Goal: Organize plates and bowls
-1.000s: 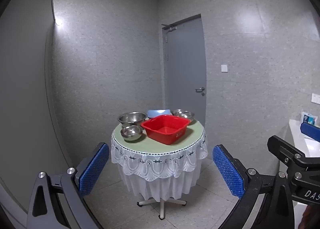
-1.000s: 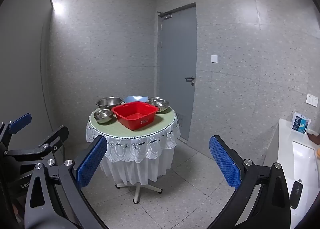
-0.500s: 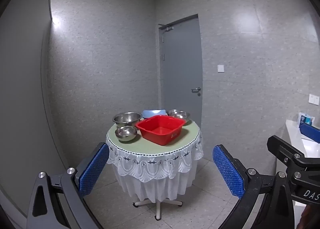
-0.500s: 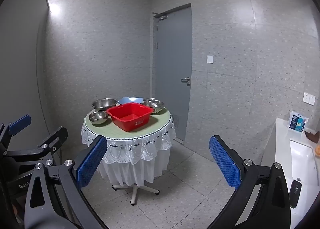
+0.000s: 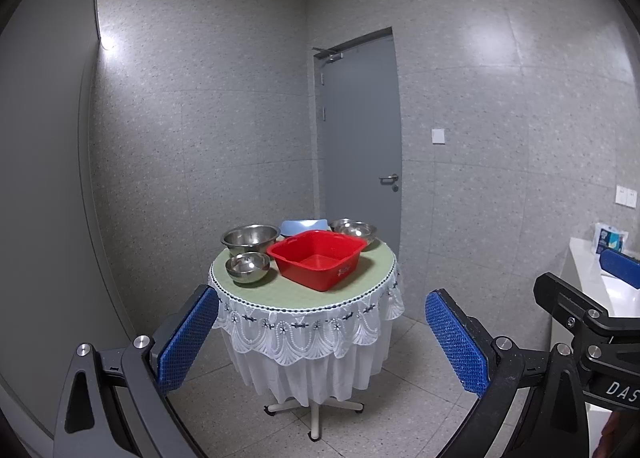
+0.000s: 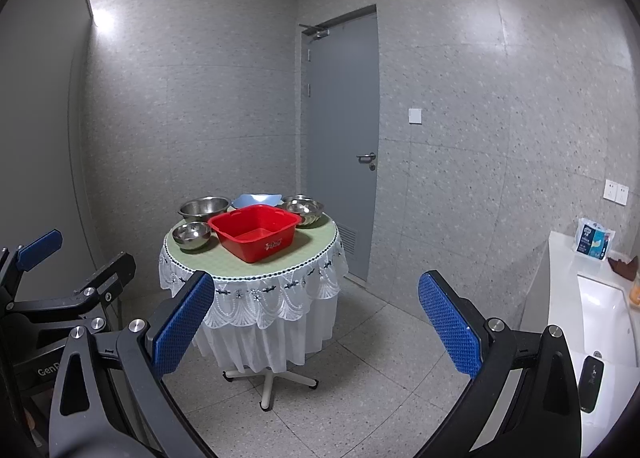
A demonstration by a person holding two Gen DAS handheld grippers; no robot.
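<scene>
Round pedestal table [image 5: 320, 290] with green top and white lace-trimmed cloth, standing well away from both tools, carries: one red square plastic basin [image 5: 318, 258] at centre; one large stainless steel bowl [image 5: 250, 238] and one small stainless steel bowl [image 5: 247, 266] on its left; one pale blue plate [image 5: 304, 226] behind; nested steel bowls [image 5: 354, 230] on its right. Left gripper [image 5: 322, 338], blue-padded, jaws spread wide, holding nothing. Right gripper [image 6: 316, 322], likewise wide and empty; white counter with sink [image 6: 600, 306] at right.

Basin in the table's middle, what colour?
Red basin, with a small white mark on its front; clearest in the right wrist view.
</scene>
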